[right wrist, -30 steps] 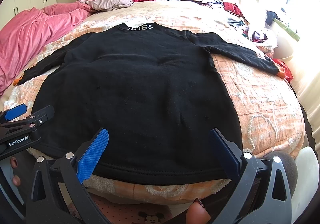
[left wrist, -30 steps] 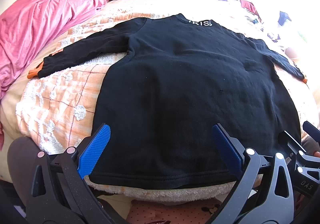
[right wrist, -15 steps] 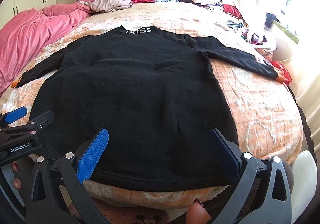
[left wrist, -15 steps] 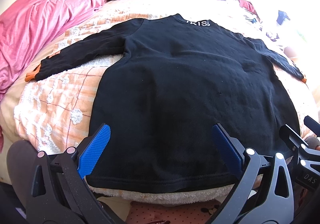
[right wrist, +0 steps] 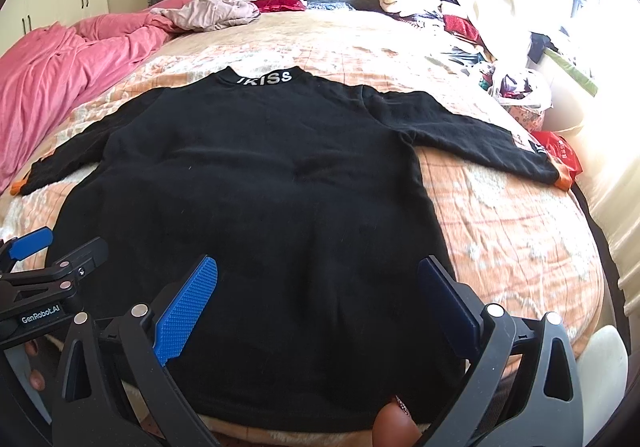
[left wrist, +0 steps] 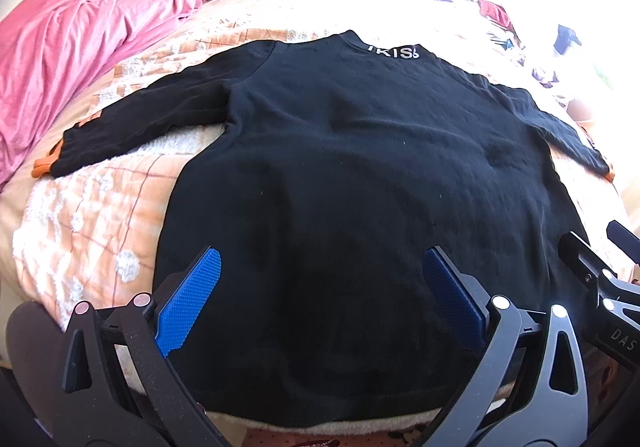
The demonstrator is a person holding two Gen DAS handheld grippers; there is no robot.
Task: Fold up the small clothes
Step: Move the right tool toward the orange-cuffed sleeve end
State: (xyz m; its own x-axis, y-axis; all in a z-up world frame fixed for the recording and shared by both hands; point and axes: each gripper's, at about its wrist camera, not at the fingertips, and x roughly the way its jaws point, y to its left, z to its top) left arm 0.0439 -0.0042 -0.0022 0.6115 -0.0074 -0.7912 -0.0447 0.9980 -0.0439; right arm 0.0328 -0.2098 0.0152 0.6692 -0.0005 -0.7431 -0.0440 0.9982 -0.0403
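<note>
A bed (right wrist: 500, 215) with a peach patterned cover fills both views, and a pink quilt (left wrist: 72, 59) is bunched along its left side. A black sweater (left wrist: 352, 175) lies flat on the cover, sleeves spread to either side and collar at the far end. Its hem reaches the near edge of the bed. The left gripper (left wrist: 320, 287) hovers over the hem's left half with its jaws wide apart, touching nothing. The right gripper (right wrist: 316, 291) hovers over the hem's right half, its jaws likewise spread and empty.
</note>
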